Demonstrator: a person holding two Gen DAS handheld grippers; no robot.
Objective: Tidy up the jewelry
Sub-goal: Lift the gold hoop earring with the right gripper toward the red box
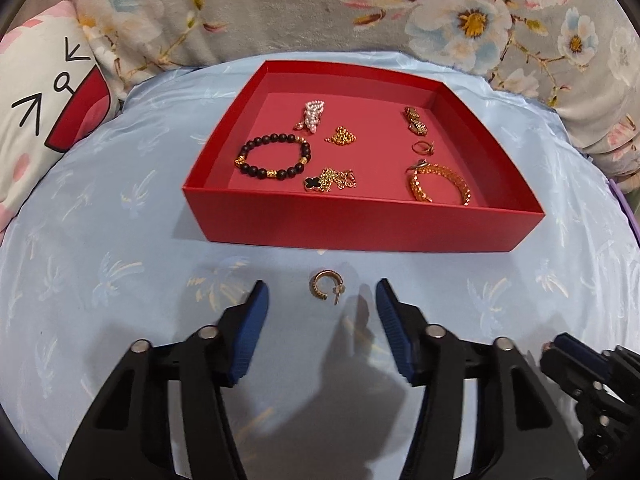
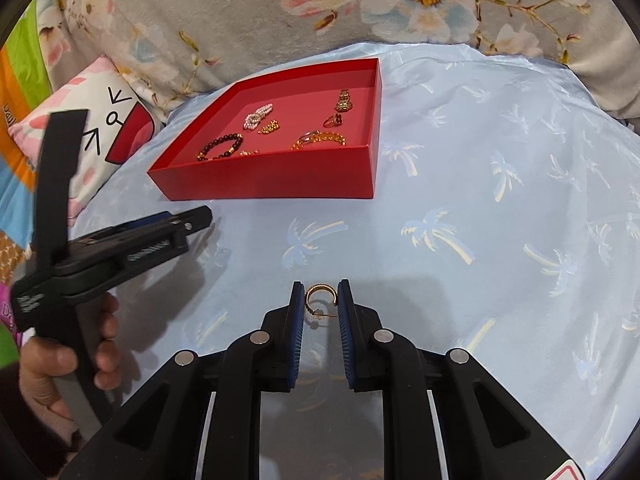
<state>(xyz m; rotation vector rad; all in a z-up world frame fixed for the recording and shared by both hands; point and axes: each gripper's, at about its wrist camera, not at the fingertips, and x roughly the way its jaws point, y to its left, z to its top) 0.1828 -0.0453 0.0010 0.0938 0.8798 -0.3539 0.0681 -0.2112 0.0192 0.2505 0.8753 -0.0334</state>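
A small gold hoop earring (image 1: 314,285) lies on the pale blue cloth just in front of the red box (image 1: 360,220). My left gripper (image 1: 322,284) stands open around it, and neither blue pad touches it. Another gold hoop earring (image 2: 320,287) sits between the pads of my right gripper (image 2: 320,283), which is shut on it down at the cloth. The box holds a black bead bracelet (image 1: 274,158), a pearl piece (image 1: 312,116), a gold bangle (image 1: 440,184), a clover necklace (image 1: 330,180) and several small gold pieces.
The blue cloth (image 2: 480,200) with palm prints covers a soft rounded surface. A floral blanket (image 1: 280,8) rises behind the box, and a cartoon pillow (image 1: 48,100) lies to its left. A hand (image 2: 60,360) holds the left gripper (image 2: 196,216) at left.
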